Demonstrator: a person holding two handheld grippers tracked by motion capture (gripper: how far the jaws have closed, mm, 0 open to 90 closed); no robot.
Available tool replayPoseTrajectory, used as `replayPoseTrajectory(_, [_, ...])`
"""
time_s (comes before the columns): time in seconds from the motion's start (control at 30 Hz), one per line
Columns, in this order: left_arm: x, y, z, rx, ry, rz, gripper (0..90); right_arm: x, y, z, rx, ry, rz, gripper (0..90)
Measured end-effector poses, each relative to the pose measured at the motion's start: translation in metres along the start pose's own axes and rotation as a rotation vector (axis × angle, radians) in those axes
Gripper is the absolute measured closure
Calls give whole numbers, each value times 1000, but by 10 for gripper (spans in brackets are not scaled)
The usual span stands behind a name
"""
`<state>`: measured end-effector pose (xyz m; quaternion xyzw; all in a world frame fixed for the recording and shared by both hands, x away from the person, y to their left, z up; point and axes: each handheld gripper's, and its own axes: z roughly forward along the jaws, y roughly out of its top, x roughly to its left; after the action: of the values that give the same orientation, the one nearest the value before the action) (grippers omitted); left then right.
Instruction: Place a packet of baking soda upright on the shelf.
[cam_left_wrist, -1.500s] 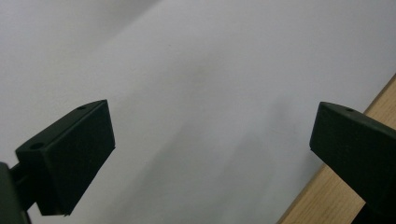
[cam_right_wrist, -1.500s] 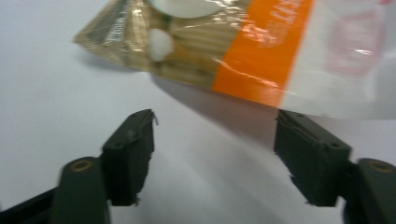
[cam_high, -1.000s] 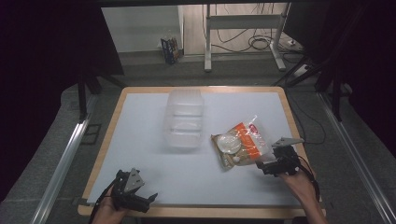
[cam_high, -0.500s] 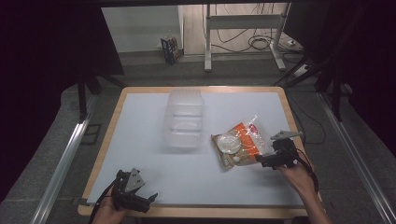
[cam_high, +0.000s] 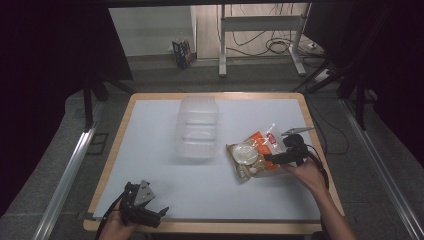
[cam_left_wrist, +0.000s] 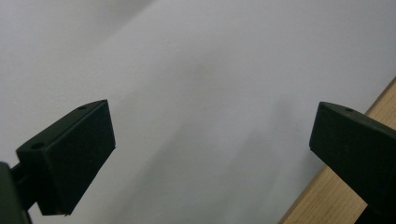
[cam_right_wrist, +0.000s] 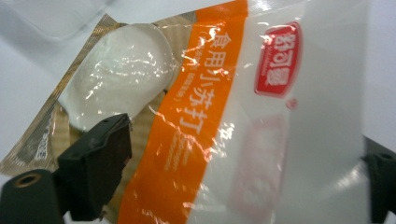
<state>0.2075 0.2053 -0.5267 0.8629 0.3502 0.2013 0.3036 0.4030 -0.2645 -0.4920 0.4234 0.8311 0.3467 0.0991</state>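
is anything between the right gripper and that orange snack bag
Nothing visible is. The right gripper is already at the snack bag, its jaws, which have just been closing a little, standing open on either side of the bag's end. The clear container lies apart, farther up the table.

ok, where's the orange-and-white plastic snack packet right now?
High view: the orange-and-white plastic snack packet lies right of centre on the white table, beside the clear plastic container, at the right gripper.

White table top with a pale wooden rim (cam_high: 327, 165), clear plastic container (cam_high: 198, 126) standing toward its far middle, metal desk legs (cam_high: 260, 22) and tangled cables (cam_high: 280, 46) on the floor beyond, small colourful box (cam_high: 183, 52) by the wall
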Motion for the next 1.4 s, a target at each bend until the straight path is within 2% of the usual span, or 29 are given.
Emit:
replayPoseTrajectory(0.13, [0, 0, 0, -1, -1, 0, 2, 1, 5, 8, 18, 19, 13, 158])
replayPoseTrajectory(0.17, [0, 0, 0, -1, -2, -1, 3, 3, 9, 13, 23, 29, 13, 217])
replayPoseTrajectory(0.23, [0, 0, 0, -1, -1, 1, 3, 4, 10, 15, 26, 34, 13, 242])
replayPoseTrajectory(0.3, [0, 0, 0, 3, -1, 9, 3, 7, 14, 18, 44, 24, 6, 310])
replayPoseTrajectory(0.33, [0, 0, 0, 4, -1, 9, 3, 9, 15, 19, 58, 12, -1, 358])
replayPoseTrajectory(0.37, [0, 0, 0, 5, -1, 11, 3, 9, 17, 19, 73, 20, 11, 476])
replayPoseTrajectory(0.4, [0, 0, 0, 5, -1, 11, 3, 9, 17, 19, 73, 20, 11, 476])
replayPoseTrajectory(0.43, [0, 0, 0, 5, -1, 11, 3, 9, 18, 19, 82, 15, 4, 552])
replayPoseTrajectory(0.5, [-1, 0, 0, 2, 0, 8, 5, 10, 20, 18, 96, 2, -17, 686])
replayPoseTrajectory(0.53, [-1, 0, 0, 2, 2, 8, 5, 12, 21, 16, 96, -23, -54, 808])
replayPoseTrajectory(0.57, [-1, 0, 0, 2, 2, 8, 5, 12, 21, 16, 96, -23, -54, 808])
replayPoseTrajectory(0.6, [-1, 0, 0, 3, 2, 9, 5, 12, 21, 14, 87, -32, -72, 870])
replayPoseTrajectory(0.83, [0, 0, 0, 5, 2, 11, 5, 14, 27, 6, 67, -17, -63, 886])
replayPoseTrajectory(0.97, [1, 0, -1, 0, -2, 5, 5, 18, 35, -4, 28, 28, -53, 887])
replayPoseTrajectory(1.0, [1, -1, -1, -3, -4, -2, 5, 22, 41, -9, 12, 45, -61, 887])
replayPoseTrajectory(1.1, [1, -1, -1, -13, -5, -12, 5, 27, 46, -12, 4, 50, -81, 887])
replayPoseTrajectory(1.2, [2, -1, -2, -17, -9, -18, 5, 38, 58, -18, -4, 65, -113, 887])
replayPoseTrajectory(1.4, [4, -2, -2, -25, -13, -32, 5, 55, 74, -24, 4, 66, -176, 887])
